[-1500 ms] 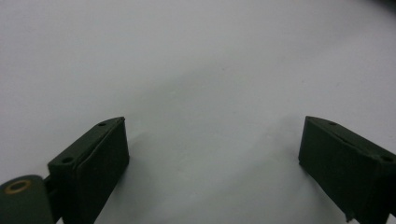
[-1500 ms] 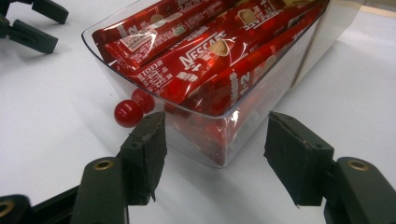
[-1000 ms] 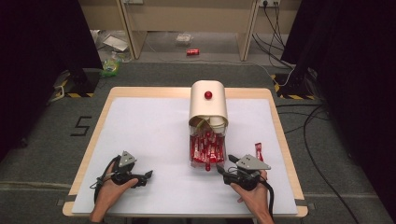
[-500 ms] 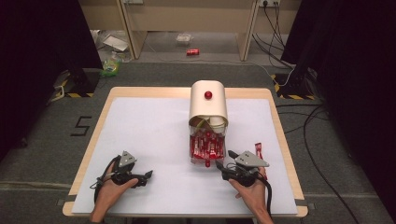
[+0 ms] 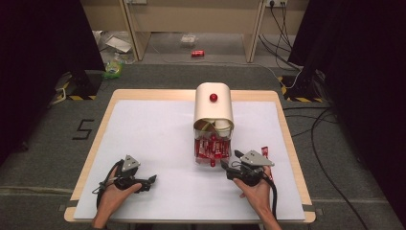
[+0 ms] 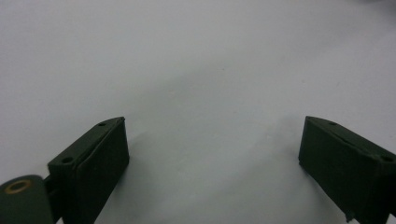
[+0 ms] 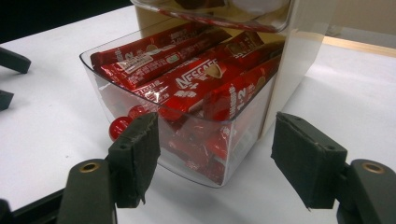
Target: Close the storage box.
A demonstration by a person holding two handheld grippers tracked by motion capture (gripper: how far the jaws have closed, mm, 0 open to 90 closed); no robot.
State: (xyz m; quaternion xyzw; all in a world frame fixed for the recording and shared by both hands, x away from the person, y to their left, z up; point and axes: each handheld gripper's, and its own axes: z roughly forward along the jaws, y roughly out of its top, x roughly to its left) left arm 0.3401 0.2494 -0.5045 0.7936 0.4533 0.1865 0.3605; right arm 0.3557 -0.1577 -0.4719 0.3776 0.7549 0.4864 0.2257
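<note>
A cream dispenser box (image 5: 213, 112) with a red knob (image 5: 213, 97) on top stands mid-table. Its clear drawer (image 5: 209, 149) (image 7: 140, 70) is pulled out toward me and is full of red Nescafé sachets (image 7: 196, 79). A small red drawer knob (image 7: 120, 127) shows at the drawer's front. My right gripper (image 5: 231, 160) (image 7: 219, 149) sits just right of the drawer's front, and its jaws have just been opening. The drawer's corner lies ahead of them and the pads touch nothing. My left gripper (image 5: 151, 183) (image 6: 212, 154) rests open over bare white table at the front left.
One loose red sachet (image 5: 264, 151) lies on the white table top (image 5: 158, 129) right of the drawer, beside my right hand. The table's wooden edge (image 5: 287, 139) runs close on the right. On the floor beyond the table lie a red can (image 5: 197, 53) and cables.
The right gripper's jaws stand wider apart than a second ago, and that hand has edged slightly toward the drawer. The left hand and the dispenser have not moved.
</note>
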